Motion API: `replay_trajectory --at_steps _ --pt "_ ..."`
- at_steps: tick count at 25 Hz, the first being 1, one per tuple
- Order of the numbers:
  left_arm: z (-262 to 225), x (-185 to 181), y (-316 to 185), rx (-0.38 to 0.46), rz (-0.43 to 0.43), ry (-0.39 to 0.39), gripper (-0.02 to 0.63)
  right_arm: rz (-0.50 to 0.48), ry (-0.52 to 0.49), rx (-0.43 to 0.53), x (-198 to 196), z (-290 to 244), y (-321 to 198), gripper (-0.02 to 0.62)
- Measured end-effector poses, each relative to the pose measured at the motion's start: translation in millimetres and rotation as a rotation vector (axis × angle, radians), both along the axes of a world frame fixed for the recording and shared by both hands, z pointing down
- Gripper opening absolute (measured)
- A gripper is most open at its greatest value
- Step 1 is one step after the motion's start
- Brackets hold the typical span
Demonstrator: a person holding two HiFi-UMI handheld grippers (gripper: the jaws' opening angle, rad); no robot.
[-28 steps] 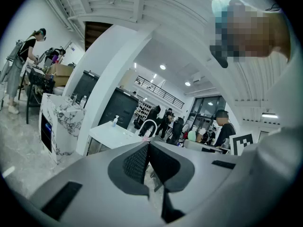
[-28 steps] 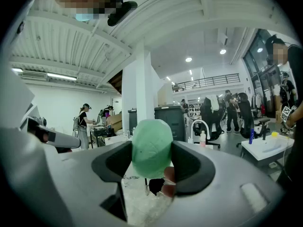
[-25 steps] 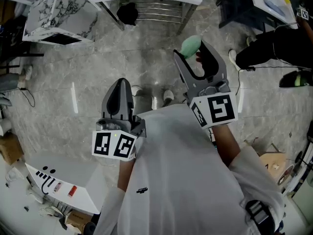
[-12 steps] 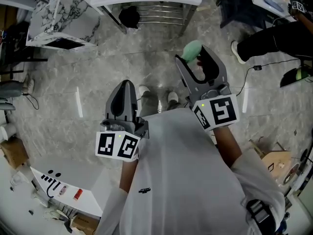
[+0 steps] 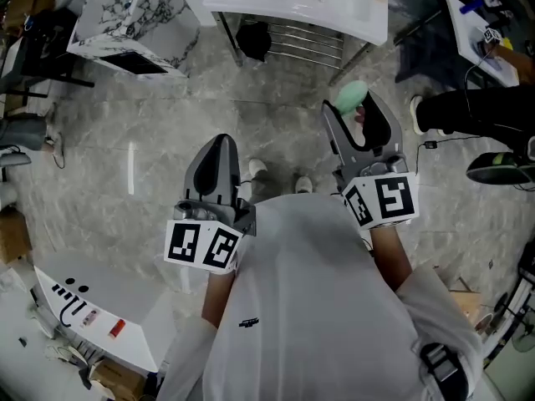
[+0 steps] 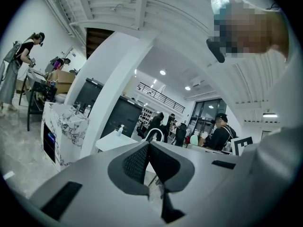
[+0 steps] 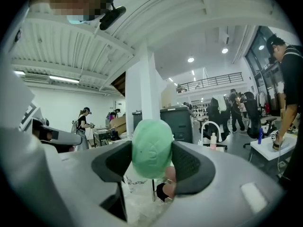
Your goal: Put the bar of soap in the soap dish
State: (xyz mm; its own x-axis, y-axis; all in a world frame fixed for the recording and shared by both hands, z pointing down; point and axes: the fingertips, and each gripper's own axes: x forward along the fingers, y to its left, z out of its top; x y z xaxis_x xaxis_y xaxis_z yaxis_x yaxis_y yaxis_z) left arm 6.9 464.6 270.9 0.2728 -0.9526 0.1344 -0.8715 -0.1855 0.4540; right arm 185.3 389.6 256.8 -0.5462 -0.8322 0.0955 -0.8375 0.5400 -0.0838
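Note:
A pale green oval bar of soap (image 7: pixel 151 148) is clamped between the two jaws of my right gripper (image 7: pixel 152 161). The head view shows the same soap (image 5: pixel 351 95) at the tip of the right gripper (image 5: pixel 358 109), held above the grey floor in front of a white washbasin (image 5: pixel 309 2). My left gripper (image 5: pixel 219 159) is lower and to the left, with nothing in it. In the left gripper view its jaws (image 6: pixel 148 161) meet pad to pad. No soap dish shows in any view.
A marble-patterned cabinet (image 5: pixel 134 23) stands at the back left. A white table with small items (image 5: pixel 67 316) is at the lower left. A person in black (image 5: pixel 476 111) sits by a desk (image 5: pixel 485 23) at the right. A cable (image 5: pixel 456 144) runs over the floor.
Both grippers have shifted a little to the right and toward the washbasin, which now shows more fully at the top. The soap stays gripped in the right gripper.

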Motion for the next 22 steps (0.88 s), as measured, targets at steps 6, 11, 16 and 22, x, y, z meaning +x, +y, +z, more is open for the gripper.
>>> replay_trajectory --at_steps 6,11,16,22 --pt "-6 -51 -9 0.034 -0.008 -0.009 0.009 0.011 -0.016 0.015 -44 -6 -9 0.276" --pt "-8 -78 -16 0.048 0.014 0.0 0.009 0.022 -0.012 0.035 -72 -12 -14 0.276" --pt "1 -96 -19 0.033 0.032 0.009 0.009 0.057 -0.016 0.03 -86 -9 -18 0.276" --pt "8 -105 -25 0.016 0.066 0.043 0.009 0.08 0.018 0.03 -94 -12 -14 0.276"
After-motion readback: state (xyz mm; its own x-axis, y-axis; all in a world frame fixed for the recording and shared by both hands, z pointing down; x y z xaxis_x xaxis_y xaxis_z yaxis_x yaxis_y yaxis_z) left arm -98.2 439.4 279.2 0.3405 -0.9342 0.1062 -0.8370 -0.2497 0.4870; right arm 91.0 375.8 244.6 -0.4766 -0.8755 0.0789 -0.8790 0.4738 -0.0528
